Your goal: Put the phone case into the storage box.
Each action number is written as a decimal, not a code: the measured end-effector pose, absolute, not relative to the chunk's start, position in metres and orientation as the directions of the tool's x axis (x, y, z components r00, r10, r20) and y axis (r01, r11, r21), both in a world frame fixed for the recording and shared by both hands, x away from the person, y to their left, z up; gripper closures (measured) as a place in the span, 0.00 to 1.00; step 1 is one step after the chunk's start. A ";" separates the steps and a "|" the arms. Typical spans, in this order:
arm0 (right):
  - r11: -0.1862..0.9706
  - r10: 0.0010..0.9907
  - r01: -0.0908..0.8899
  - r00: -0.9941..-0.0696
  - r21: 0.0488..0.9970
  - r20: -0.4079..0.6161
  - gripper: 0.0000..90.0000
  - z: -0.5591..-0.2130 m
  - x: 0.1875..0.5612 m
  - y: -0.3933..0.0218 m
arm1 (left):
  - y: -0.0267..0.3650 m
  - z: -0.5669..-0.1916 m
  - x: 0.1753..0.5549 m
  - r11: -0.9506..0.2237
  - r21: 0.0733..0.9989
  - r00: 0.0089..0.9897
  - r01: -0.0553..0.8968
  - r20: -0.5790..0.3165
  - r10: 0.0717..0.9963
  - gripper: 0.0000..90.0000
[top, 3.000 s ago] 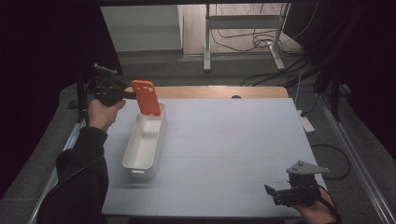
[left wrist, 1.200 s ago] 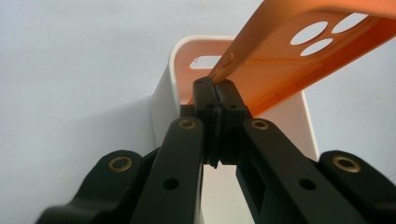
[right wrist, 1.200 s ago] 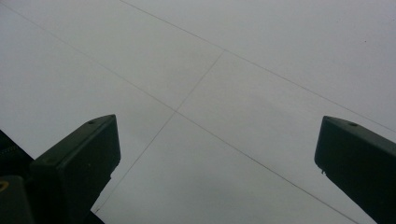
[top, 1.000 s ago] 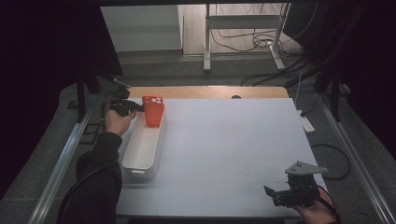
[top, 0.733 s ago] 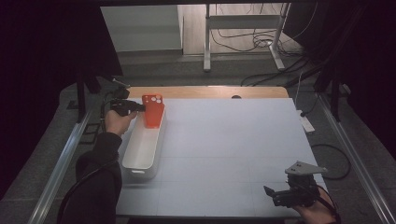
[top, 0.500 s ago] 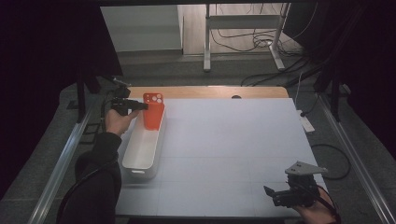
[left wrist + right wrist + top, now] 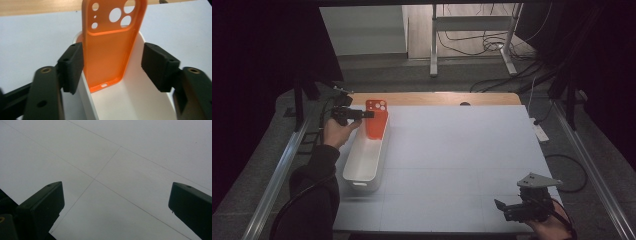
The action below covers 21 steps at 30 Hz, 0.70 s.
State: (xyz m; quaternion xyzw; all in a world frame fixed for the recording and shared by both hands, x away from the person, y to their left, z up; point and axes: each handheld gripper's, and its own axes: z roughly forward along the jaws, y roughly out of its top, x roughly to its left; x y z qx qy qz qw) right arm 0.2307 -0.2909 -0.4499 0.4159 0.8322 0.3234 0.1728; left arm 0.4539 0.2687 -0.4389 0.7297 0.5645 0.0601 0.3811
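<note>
**Orange case released in the bin**

The orange phone case (image 7: 110, 47) stands upright in the white bin's (image 7: 362, 165) far end. The left claw (image 7: 112, 67) has just been opening, spread around it. The right claw (image 7: 115, 202) is spread over the counter (image 7: 462, 150).

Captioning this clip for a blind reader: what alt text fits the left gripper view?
An orange phone case stands upright in the end of a white tray, between the open jaws of the left hand-held gripper, which have just been opening. One pad sits close against its edge; the other is clear.
</note>
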 end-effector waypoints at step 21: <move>0.445 0.805 0.581 -0.593 0.681 -0.020 0.00 -0.450 0.231 -0.291 | 0.261 -0.431 0.430 -0.179 0.685 0.480 0.706 -0.276 0.833 0.11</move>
